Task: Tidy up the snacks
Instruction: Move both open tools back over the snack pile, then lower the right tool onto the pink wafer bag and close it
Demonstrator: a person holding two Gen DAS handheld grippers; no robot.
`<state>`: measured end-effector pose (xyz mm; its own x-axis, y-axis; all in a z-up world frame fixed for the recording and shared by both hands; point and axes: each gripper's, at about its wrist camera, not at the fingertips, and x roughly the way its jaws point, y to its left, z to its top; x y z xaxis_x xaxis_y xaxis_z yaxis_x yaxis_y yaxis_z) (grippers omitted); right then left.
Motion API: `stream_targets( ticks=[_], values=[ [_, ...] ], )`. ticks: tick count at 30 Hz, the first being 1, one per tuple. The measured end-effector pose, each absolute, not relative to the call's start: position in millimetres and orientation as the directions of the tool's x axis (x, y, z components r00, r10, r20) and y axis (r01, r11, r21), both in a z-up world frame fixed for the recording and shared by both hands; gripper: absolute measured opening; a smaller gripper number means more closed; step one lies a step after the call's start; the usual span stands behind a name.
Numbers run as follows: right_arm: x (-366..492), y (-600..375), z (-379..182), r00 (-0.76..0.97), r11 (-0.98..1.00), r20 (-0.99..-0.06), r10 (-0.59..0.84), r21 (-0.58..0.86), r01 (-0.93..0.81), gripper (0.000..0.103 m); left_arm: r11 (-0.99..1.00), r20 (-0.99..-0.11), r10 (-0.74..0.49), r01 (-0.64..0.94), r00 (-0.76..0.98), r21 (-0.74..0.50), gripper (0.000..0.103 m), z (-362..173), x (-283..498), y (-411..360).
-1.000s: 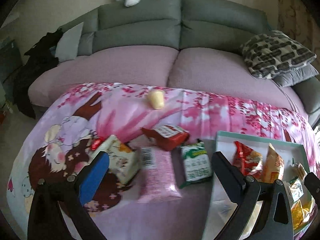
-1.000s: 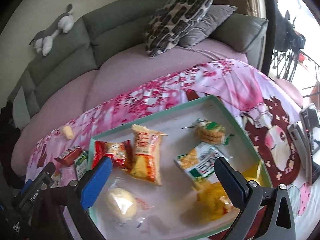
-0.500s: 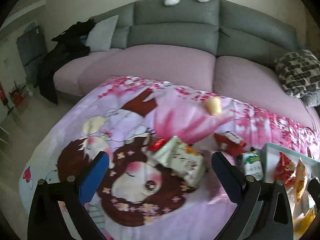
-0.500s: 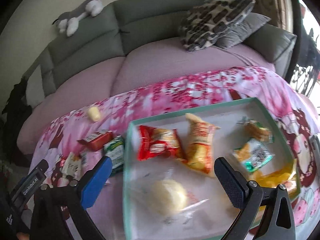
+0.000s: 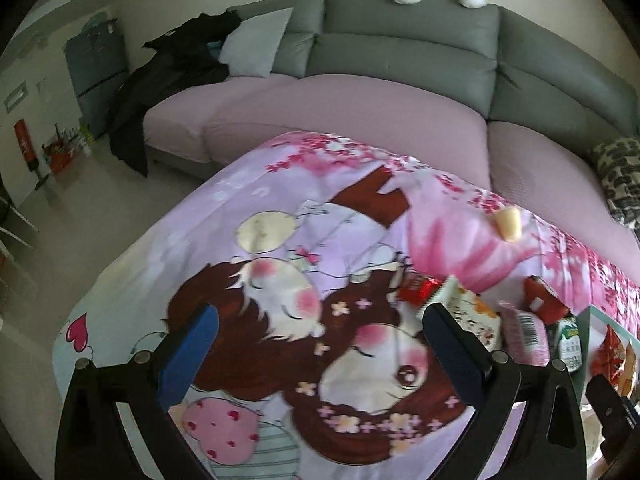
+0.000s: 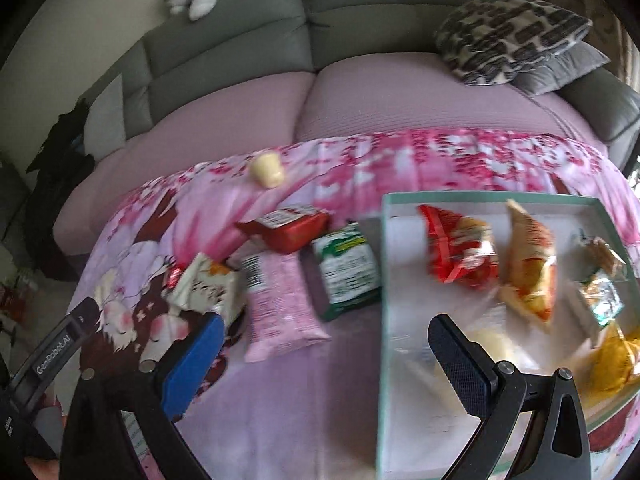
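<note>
Snacks: several in tray [image 6: 382, 280]; pink pack [image 6: 276, 300], green pack [image 6: 346, 268], red pack [image 6: 290, 226], yellow cup [image 6: 267, 170] outside, left of tray. Left gripper [image 5: 316, 354], right gripper [image 6: 320, 360] wide, empty. Roughly half done.

We see a tray [image 6: 384, 280] on the right part of the cloth-covered table [image 6: 320, 380], holding several snack packets [image 6: 460, 248]. Just off the tray's left rim lie a row of packets [image 6: 348, 268] on the cloth. A small cup [image 6: 268, 169] sits near the table's far edge. Behind the table stands the sofa [image 6: 304, 92], with a cushion [image 6: 508, 36] at its right end.
</note>
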<state>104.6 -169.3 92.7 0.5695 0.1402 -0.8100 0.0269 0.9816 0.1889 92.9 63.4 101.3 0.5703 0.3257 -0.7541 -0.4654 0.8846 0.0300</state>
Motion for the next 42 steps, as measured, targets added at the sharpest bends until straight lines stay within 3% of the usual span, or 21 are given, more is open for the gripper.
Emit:
stream_targets(
  ticks=[13,31,39,42],
  values=[
    [109,-137,77,0.517,0.978,-0.835,0.189,0.206,-0.024,0.103,0.86,-0.767,0.347,-0.51,0.54,0.03,0.102,96,82,98],
    [128,-135,62,0.557,0.981,-0.81,0.181,0.186,-0.047,0.103,0.907,-0.82,0.192,-0.416,0.54,-0.061,0.102,65,115,76],
    [135,-127,59,0.585,0.974,-0.779,0.224,0.198,-0.109,0.091,0.906,-0.843,0.167,-0.416,0.511,-0.073,0.102,50,126,73],
    [135,-123,55,0.583,0.969,-0.774,0.245,0.212,-0.126,0.083,0.905,-0.849,0.157,-0.418,0.504,-0.08,0.102,47,128,75]
  ],
)
